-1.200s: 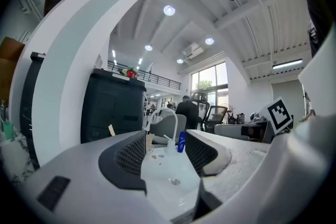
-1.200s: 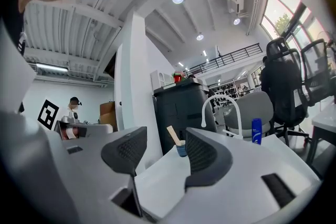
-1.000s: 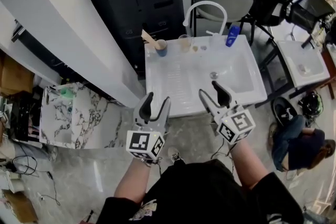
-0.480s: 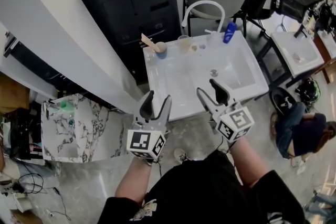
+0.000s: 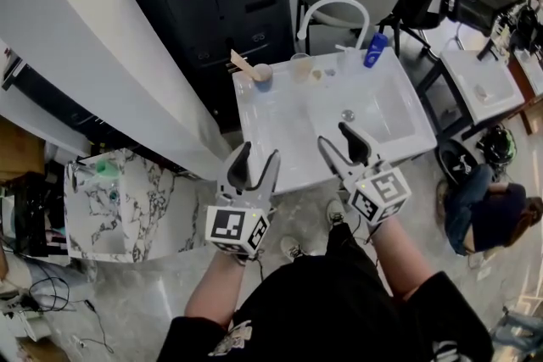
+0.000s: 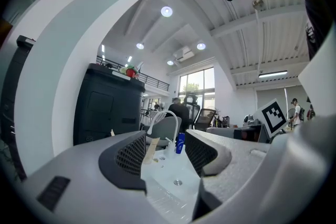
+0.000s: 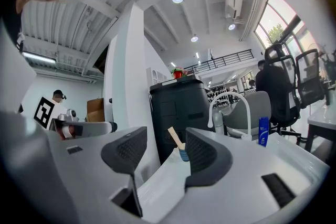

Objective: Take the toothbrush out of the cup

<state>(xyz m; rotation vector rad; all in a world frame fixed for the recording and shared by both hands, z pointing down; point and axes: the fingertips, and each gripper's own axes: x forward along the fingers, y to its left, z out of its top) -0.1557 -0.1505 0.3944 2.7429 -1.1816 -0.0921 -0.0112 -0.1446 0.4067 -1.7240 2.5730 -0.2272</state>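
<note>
Left gripper (image 5: 254, 161), right gripper (image 5: 338, 140) agape before sink (image 5: 280, 127); cup (image 5: 263, 79), faucet (image 5: 335, 8) beyond

Toothbrush (image 5: 244, 64) leans in blue cup (image 5: 263, 79), sink (image 5: 280, 123) back-left corner; left hand-held gripper (image 5: 257, 157), right hand-held gripper (image 5: 336, 140) jaws apart.

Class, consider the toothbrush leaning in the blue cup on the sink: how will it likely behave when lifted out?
The toothbrush looks like a flat wooden stick, so it is probably stiff and light. It leans out of the small blue cup, so a sideways pull may tip that cup.
</note>
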